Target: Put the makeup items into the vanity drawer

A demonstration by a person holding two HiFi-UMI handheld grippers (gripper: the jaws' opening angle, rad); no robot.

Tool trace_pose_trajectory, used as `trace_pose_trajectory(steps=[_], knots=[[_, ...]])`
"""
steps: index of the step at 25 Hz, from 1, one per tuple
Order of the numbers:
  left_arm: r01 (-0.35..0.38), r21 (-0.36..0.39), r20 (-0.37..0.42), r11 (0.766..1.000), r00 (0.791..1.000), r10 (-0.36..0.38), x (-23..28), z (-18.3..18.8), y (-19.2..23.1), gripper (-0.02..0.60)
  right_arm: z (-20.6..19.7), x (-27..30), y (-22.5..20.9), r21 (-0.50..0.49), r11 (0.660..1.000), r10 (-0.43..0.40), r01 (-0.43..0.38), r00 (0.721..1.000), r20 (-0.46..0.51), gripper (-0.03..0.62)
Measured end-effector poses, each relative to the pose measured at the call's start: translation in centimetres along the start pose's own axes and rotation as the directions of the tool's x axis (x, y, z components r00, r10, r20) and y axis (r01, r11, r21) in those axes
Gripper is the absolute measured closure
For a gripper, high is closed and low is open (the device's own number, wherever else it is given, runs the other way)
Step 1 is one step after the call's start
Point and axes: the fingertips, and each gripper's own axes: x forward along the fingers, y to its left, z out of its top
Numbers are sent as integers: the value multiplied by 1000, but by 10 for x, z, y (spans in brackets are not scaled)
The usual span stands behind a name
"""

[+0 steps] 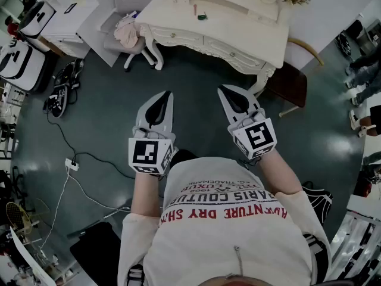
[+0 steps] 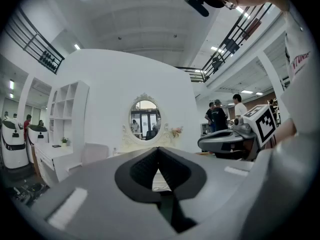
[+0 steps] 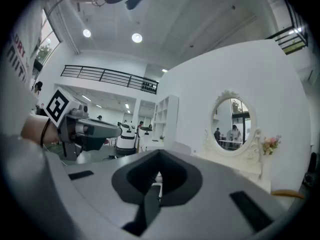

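The cream vanity table stands a few steps ahead across the dark floor, its front drawers closed. A small dark item and a thin pinkish stick lie on its top. Both grippers are held in the air in front of the person, pointing at the vanity. My left gripper is shut and holds nothing. The right gripper is also shut and empty. Over the closed tip in the left gripper view I see the oval mirror. The right gripper view shows its own closed tip and the mirror.
A grey chair with pink cloth stands at the vanity's left, a brown stool at its right. Cables and a power strip lie on the floor at left, near a black bag. White machines stand far left.
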Motion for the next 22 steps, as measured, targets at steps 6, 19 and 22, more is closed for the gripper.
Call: trace_pose_trajectory(steps=[6, 19, 22], knots=[[-21, -21, -12, 1000, 1000, 20, 6, -4, 1, 572, -6, -2, -5, 17, 1000, 9, -9, 1000, -1, 591], [-8, -44, -58, 999, 998, 5, 26, -20, -10, 572, -17, -5, -29, 127, 992, -15, 10, 999, 38, 589], [-10, -53, -67, 999, 998, 6, 32, -23, -3, 572, -23, 5, -32, 117, 993, 1, -2, 1000, 15, 401]])
